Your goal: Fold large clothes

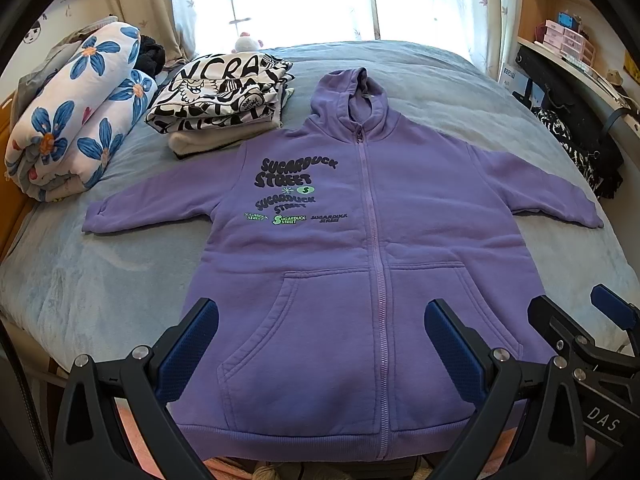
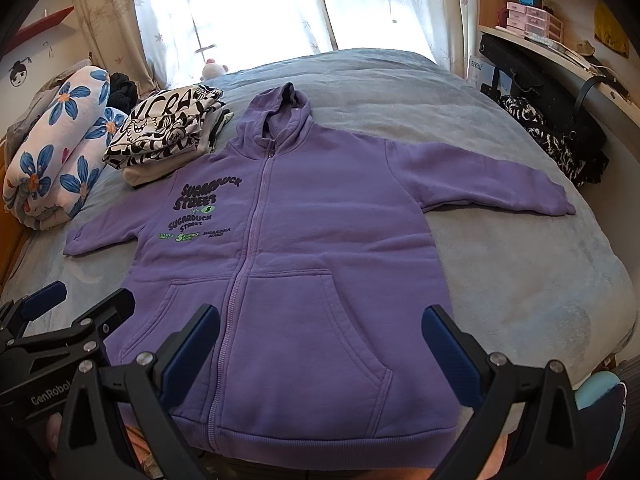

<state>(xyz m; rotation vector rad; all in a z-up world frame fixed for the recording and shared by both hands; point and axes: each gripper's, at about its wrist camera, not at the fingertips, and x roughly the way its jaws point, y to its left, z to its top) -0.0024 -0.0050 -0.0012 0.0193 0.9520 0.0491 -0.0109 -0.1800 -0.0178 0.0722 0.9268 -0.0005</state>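
Observation:
A purple zip hoodie (image 1: 360, 248) (image 2: 304, 264) lies flat and face up on the bed, zipped, sleeves spread out, hood pointing at the window. Dark "Sugarduck Street" print sits on its chest. My left gripper (image 1: 322, 340) hovers open above the hem near the pockets, nothing between its blue pads. My right gripper (image 2: 320, 344) is open too, over the hem's right pocket. In the left wrist view the right gripper (image 1: 582, 312) shows at the lower right. The left gripper (image 2: 76, 300) appears at the lower left of the right wrist view.
The bed (image 1: 100, 280) has a grey-blue blanket. A rolled floral quilt (image 1: 76, 120) lies at the far left. A stack of folded clothes (image 1: 220, 96) with a black-and-white print on top sits beside the hoodie's left shoulder. A desk and shelves (image 1: 580, 64) stand to the right.

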